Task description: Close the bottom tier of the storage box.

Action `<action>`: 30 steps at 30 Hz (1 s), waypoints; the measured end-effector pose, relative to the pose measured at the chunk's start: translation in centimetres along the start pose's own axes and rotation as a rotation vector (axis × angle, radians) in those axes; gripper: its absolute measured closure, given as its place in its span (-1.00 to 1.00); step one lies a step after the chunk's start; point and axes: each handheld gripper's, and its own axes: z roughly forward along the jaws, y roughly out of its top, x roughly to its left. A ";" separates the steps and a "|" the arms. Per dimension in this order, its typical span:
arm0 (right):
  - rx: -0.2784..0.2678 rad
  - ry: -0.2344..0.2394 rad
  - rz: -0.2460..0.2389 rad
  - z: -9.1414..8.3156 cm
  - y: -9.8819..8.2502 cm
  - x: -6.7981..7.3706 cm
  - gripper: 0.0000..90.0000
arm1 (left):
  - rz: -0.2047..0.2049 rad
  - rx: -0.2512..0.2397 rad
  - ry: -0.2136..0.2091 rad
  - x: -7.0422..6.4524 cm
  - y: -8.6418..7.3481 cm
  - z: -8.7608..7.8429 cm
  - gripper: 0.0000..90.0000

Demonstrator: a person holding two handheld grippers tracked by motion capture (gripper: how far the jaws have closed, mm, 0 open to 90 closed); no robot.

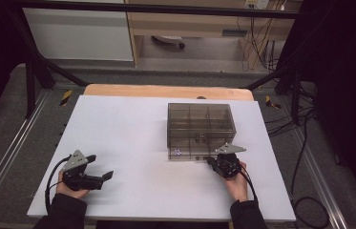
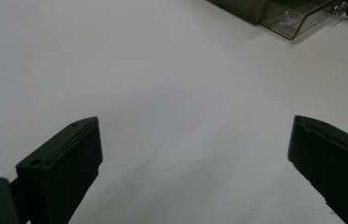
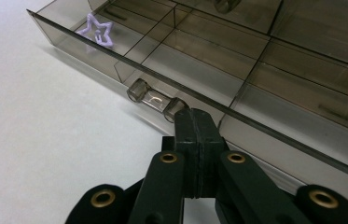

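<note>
right tongs [image 3: 195, 122]: clenched, empty, tips just beside drawer handle [image 3: 155, 99] of clear box [image 1: 201, 125] | left tongs [image 2: 195, 154]: released, well apart on desk [image 1: 128, 143]

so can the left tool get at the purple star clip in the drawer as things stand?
Probably yes. The left tool is open, with bare white table between it and the pulled-out drawer. The star clip lies uncovered in the drawer's corner compartment; the right tool sits further along, by the handle.
</note>
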 end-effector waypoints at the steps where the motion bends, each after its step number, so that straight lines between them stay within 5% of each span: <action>1: -0.002 -0.003 -0.002 0.0 0.0 0.0 1.00 | 0.000 -0.001 0.000 0.0 0.0 0.0 -0.94; 30: -0.005 -0.004 0.003 0.5 0.5 -0.4 1.00 | 0.000 0.000 0.001 0.0 0.0 0.0 -0.94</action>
